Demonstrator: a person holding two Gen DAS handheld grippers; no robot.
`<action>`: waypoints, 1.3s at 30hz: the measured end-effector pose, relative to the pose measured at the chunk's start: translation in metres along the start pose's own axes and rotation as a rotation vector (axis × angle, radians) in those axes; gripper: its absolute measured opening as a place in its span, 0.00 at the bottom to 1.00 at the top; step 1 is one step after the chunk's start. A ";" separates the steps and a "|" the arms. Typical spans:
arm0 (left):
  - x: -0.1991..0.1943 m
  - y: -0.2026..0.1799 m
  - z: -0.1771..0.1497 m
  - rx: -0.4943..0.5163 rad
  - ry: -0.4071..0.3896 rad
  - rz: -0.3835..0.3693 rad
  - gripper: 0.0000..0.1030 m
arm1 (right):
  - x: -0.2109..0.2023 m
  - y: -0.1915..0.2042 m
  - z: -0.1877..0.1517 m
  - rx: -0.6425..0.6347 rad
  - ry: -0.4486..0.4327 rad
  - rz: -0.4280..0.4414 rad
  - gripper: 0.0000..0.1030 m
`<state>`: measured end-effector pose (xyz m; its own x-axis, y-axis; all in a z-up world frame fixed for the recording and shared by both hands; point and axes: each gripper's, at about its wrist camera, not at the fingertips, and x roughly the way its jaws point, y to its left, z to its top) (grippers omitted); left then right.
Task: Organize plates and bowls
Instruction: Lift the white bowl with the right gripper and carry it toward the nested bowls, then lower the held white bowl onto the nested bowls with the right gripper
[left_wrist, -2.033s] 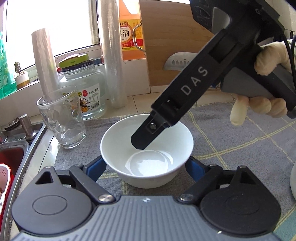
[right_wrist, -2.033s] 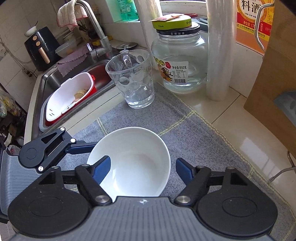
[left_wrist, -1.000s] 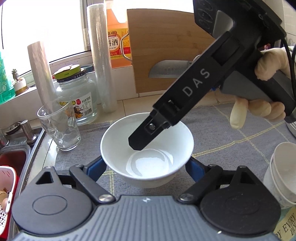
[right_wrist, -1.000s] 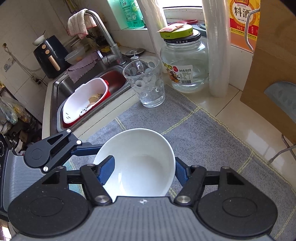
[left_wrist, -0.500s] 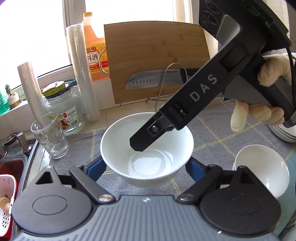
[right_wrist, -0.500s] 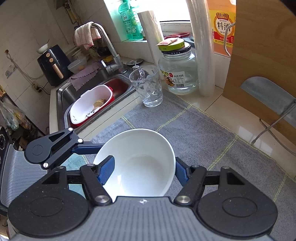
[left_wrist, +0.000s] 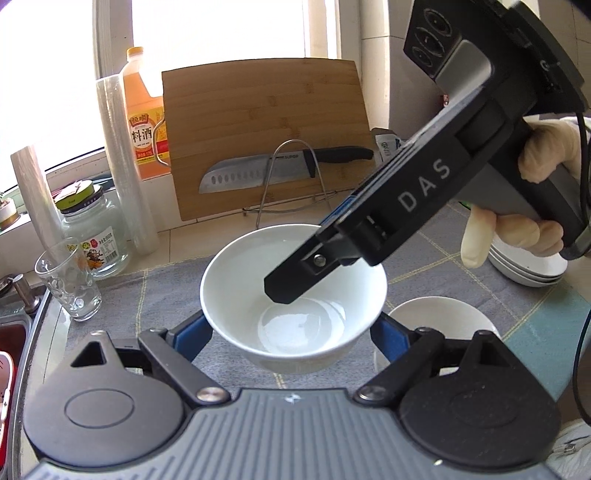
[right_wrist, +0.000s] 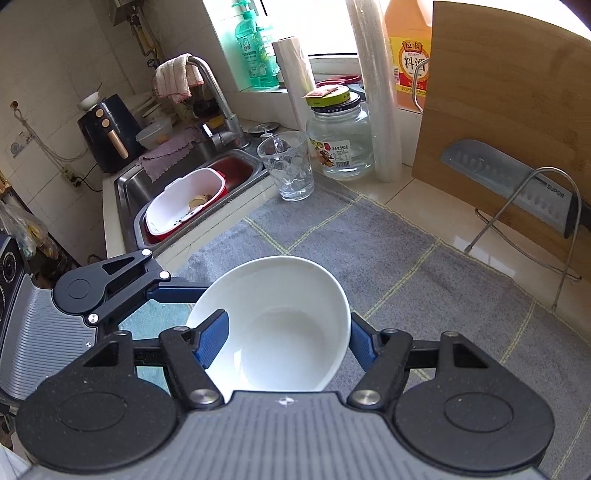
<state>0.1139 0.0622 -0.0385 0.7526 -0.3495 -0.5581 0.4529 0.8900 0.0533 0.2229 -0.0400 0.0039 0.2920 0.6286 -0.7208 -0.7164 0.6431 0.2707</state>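
A white bowl is held in the air above the grey mat by both grippers. My left gripper is shut on the bowl's outer sides. My right gripper is shut on the bowl, one finger inside the rim and one outside; its body reaches into the bowl from the upper right in the left wrist view. A second white bowl stands on the mat below right. A stack of white plates lies at the far right.
A grey mat covers the counter. A glass, a jar, film rolls, an oil bottle, a cutting board and a knife on a wire stand line the back. The sink is to the left.
Both grippers have lifted the bowl and carried it to the right. The glass and jar have receded to the left, and the second bowl and plate stack have come into view.
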 end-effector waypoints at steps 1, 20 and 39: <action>-0.001 -0.003 0.000 0.003 -0.001 -0.005 0.89 | -0.004 0.000 -0.003 0.001 -0.003 -0.003 0.72; -0.003 -0.060 -0.004 0.067 0.063 -0.159 0.89 | -0.051 -0.009 -0.068 0.088 0.005 -0.072 0.72; 0.013 -0.070 -0.009 0.074 0.129 -0.230 0.89 | -0.052 -0.017 -0.096 0.140 0.051 -0.098 0.72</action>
<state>0.0875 -0.0020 -0.0564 0.5608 -0.4960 -0.6629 0.6424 0.7658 -0.0296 0.1586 -0.1256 -0.0242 0.3211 0.5391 -0.7786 -0.5901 0.7570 0.2807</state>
